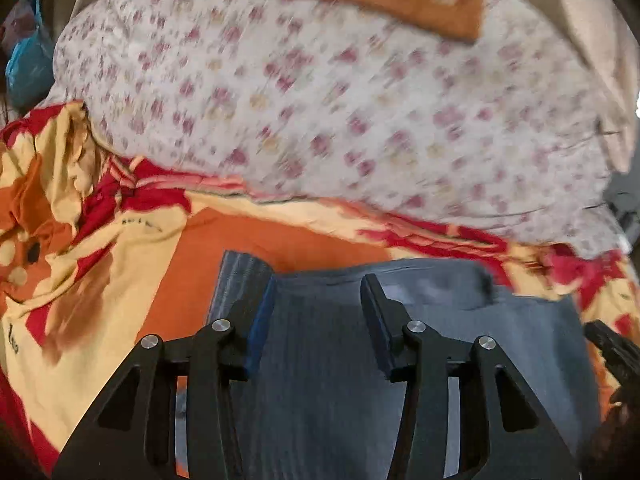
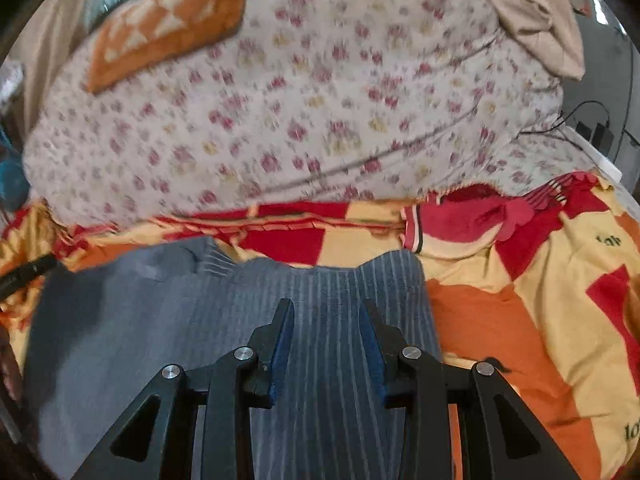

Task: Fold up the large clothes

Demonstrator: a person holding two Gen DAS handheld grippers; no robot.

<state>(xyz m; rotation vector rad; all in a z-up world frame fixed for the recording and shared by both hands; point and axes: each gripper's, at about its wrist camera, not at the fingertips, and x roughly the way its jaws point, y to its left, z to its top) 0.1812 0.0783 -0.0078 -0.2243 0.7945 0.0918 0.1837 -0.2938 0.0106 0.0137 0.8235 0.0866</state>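
Both hand-held grippers hang over a grey garment (image 1: 460,344) spread on a bed, each pointing steeply down at it; the left gripper (image 1: 318,284) has its jaws parted with nothing clamped between the blue pads, only the flat grey cloth showing through the gap below; the right gripper (image 2: 326,308) is likewise released, its jaws standing a little narrower, with the ribbed, striped part of the garment (image 2: 332,280) lying under them and no fold pinched; whether either set of fingertips brushes the fabric cannot be told. From the left wrist view the garment's near edge runs just ahead of the fingertips, with a ribbed corner poking out to the left of the left finger; from the right wrist view the smoother grey part stretches away to the left and the ribbed band ends in a straight edge ahead of the jaws. Under the garment lies a blanket (image 1: 120,256) in red, orange and pale yellow blocks, rumpled along its far edge; beyond it rises a floral quilt (image 1: 320,112), white with small pink and yellow flowers; on top of the quilt sits an orange checked cloth (image 2: 168,20); a beige cover (image 2: 532,12) is bunched at the quilt's far right; the tip of the other gripper shows black at the edge of each view; both views are blurred.
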